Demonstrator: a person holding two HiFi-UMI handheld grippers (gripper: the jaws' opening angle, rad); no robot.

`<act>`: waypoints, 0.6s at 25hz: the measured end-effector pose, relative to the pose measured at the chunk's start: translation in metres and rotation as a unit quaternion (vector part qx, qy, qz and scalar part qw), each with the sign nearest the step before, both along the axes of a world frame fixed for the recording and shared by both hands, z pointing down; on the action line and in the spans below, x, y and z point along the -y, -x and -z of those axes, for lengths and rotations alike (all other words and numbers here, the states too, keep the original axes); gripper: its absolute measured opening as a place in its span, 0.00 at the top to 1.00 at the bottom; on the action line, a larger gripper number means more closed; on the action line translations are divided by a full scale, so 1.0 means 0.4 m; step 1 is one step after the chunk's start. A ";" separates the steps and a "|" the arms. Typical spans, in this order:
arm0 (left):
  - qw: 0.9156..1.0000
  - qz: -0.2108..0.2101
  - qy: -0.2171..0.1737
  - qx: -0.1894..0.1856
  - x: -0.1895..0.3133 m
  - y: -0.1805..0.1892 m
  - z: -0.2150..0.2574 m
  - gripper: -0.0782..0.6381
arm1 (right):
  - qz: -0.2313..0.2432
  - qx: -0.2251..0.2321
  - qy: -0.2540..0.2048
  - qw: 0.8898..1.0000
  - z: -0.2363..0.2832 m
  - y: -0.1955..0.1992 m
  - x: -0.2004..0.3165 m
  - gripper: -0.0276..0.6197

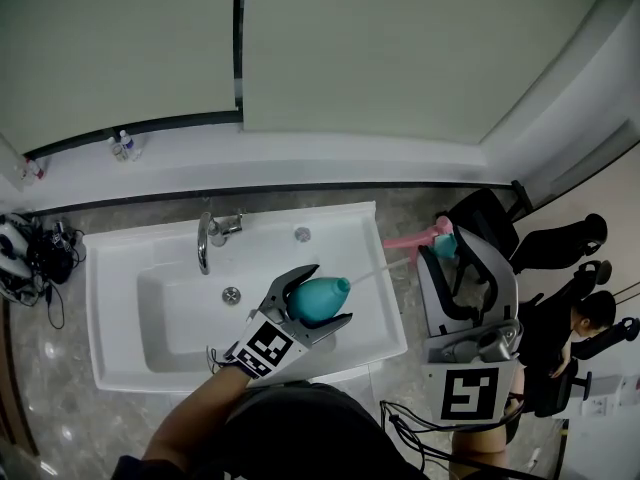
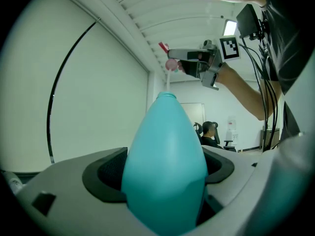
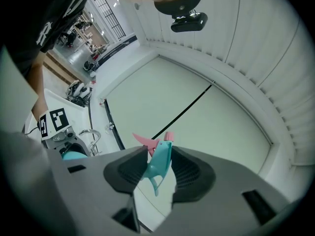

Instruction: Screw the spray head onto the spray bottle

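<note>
Teal plastic teardrop spray bottle (image 1: pixel 318 301) clamped in left tool (image 1: pixel 329 294) above white sink (image 1: pixel 120 368). Right tool (image 3: pixel 160 170) pinching teal-and-pink spray head (image 3: pixel 158 161), apart from neck. Risk: thin dip tube (image 1: pixel 385 267) buckling; tilted head cross-threading.

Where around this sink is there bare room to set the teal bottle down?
Bare: the sink basin left of the drain, and the ledge right of the small bottles. Crowded: the counter at its left end, under tangled cables.
</note>
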State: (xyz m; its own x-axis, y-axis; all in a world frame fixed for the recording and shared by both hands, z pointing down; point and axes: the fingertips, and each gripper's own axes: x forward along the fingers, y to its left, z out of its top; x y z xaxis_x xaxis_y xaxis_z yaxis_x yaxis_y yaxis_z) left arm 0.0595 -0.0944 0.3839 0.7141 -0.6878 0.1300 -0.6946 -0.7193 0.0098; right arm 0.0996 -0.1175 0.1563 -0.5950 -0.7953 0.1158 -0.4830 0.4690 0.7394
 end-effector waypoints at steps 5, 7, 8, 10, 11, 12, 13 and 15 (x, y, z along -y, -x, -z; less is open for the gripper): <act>1.000 0.000 -0.002 0.003 -0.002 -0.010 0.005 0.30 | 0.010 -0.017 0.003 1.000 -0.023 0.018 -0.008 0.72; 1.000 0.004 -0.002 0.004 -0.003 -0.009 0.014 0.30 | 0.016 -0.027 0.006 0.999 -0.035 0.031 -0.014 0.72; 1.000 0.007 -0.001 0.005 -0.002 -0.007 0.019 0.30 | 0.020 -0.029 0.009 0.999 -0.043 0.038 -0.017 0.72; 1.000 0.014 -0.001 0.009 0.000 -0.002 0.031 0.30 | 0.030 -0.033 0.016 0.999 -0.064 0.058 -0.023 0.72; 1.000 0.017 -0.001 0.010 0.002 -0.001 0.038 0.30 | 0.037 -0.036 0.018 0.999 -0.076 0.068 -0.027 0.72; 1.000 0.019 -0.003 0.011 0.003 -0.001 0.048 0.30 | 0.043 -0.038 0.019 0.998 -0.088 0.078 -0.032 0.72; 1.000 0.020 -0.006 0.010 0.004 -0.003 0.059 0.30 | 0.049 -0.041 0.021 0.998 -0.099 0.087 -0.036 0.72; 1.000 0.021 -0.013 0.007 0.005 -0.009 0.085 0.30 | 0.059 -0.046 0.023 0.997 -0.118 0.101 -0.044 0.72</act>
State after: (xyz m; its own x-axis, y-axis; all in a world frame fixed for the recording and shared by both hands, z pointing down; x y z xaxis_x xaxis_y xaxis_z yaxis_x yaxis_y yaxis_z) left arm 0.0633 -0.0964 0.3499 0.6820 -0.7210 0.1225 -0.7248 -0.6887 -0.0182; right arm 0.0591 -0.0997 0.2034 -0.6693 -0.7127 0.2099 -0.3531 0.5538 0.7541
